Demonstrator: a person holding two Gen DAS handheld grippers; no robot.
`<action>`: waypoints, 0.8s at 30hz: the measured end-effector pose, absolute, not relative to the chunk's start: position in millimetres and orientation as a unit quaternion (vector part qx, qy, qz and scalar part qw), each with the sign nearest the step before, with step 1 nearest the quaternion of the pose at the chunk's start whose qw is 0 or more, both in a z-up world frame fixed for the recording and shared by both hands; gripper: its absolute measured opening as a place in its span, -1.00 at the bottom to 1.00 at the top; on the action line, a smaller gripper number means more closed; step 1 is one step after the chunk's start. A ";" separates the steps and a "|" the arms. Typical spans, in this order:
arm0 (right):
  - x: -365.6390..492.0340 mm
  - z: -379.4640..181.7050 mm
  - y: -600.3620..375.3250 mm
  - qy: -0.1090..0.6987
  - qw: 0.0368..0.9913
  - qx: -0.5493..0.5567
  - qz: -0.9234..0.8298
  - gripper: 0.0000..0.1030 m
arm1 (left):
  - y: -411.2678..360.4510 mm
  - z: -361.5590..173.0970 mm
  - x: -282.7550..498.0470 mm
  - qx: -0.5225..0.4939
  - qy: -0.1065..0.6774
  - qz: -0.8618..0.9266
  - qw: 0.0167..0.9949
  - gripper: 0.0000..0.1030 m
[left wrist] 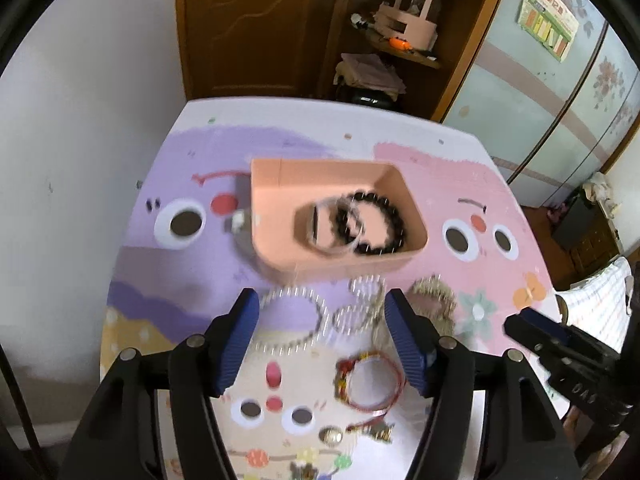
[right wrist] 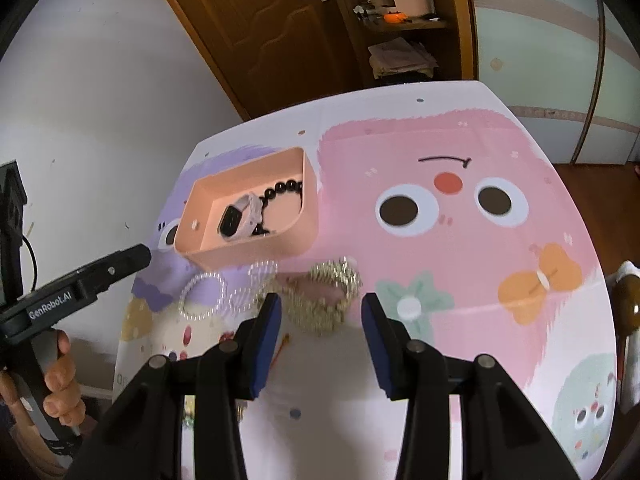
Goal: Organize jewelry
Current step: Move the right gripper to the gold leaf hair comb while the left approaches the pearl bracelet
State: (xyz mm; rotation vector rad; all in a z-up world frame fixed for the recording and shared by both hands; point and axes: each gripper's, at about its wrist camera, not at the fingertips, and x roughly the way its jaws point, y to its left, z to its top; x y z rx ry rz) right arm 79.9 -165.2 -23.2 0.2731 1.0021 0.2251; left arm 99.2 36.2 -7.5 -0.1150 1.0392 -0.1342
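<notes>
A peach box (left wrist: pixel 280 216) (right wrist: pixel 200 216) stands mid-table and holds a black bead bracelet (left wrist: pixel 384 220) (right wrist: pixel 282 190) and a watch (right wrist: pixel 240 220). In front of it lie a pearl necklace (left wrist: pixel 296 320) (right wrist: pixel 200 296), a gold chain (left wrist: pixel 436 296) (right wrist: pixel 332 292) and a red cord bracelet (left wrist: pixel 372 384). My left gripper (left wrist: pixel 322 340) is open and empty, above the pearls. My right gripper (right wrist: pixel 322 340) is open and empty, just short of the gold chain. The left gripper also shows in the right wrist view (right wrist: pixel 132 258), and the right gripper in the left wrist view (left wrist: pixel 524 320).
The table (right wrist: pixel 460 260) has a cartoon-print cover. A white wall is at left, a brown door and shelf behind, and a wardrobe at right. A small bead string (left wrist: pixel 296 458) and a metal charm (left wrist: pixel 332 436) lie near the front edge.
</notes>
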 end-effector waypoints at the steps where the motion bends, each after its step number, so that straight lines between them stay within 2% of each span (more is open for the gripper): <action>1: 75.4 -23.4 -166.0 0.478 0.862 0.131 0.107 -0.19 | 36.3 -10.2 94.5 -0.054 0.497 -0.062 0.864 0.23; 12: 43.8 -21.2 -163.8 0.481 0.862 0.119 0.102 -0.19 | 47.8 -20.9 54.3 -0.060 0.493 -0.039 0.867 0.23; 24: 40.3 -19.4 -155.9 0.486 0.861 0.104 0.105 -0.19 | 54.5 -29.0 45.7 -0.055 0.490 -0.022 0.870 0.24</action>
